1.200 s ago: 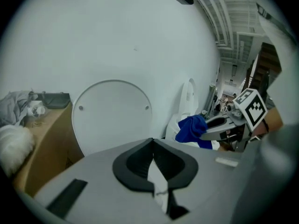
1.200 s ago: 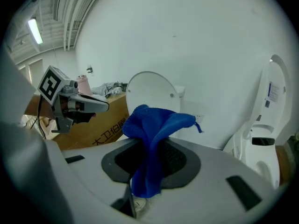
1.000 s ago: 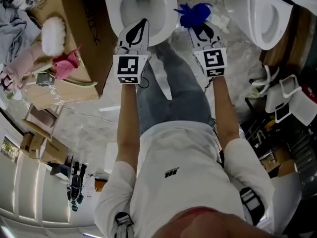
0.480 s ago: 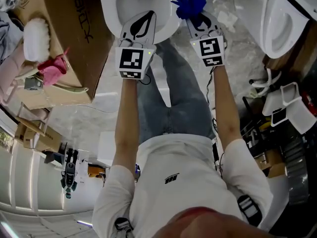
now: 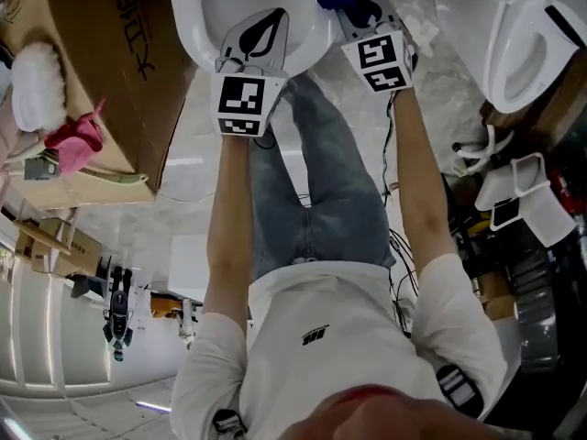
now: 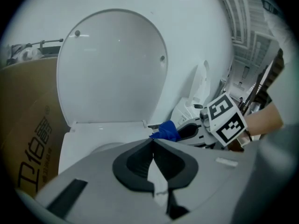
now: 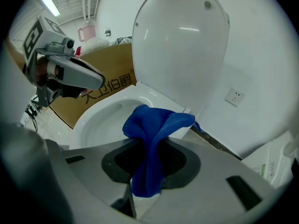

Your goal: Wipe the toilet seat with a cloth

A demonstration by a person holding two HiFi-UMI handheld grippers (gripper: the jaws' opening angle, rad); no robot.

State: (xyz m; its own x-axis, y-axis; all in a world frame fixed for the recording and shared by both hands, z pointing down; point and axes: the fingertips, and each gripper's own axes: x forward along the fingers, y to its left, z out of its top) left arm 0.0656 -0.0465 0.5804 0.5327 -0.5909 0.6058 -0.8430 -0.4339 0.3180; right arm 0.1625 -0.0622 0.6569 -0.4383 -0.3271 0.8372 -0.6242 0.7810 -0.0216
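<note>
Pale floor (image 5: 183, 191) surrounds the toilet (image 5: 188, 26), lid (image 7: 182, 41) raised to bare the seat (image 7: 86, 122). Right gripper (image 7: 148, 141) pinches the cloth (image 7: 154, 120) over the seat's right edge, ready to wipe; left gripper (image 6: 153, 143) hangs closed, empty.

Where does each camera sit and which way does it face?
Head view: on the person's head, looking steeply down at the toilet; arms, torso, legs, left gripper and right gripper show.
Left gripper view: rides that gripper, faces the raised lid; its shut jaws show.
Right gripper view: rides that gripper, faces the bowl; jaws clamp the blue cloth.
Shared: each gripper view catches the other gripper.
</note>
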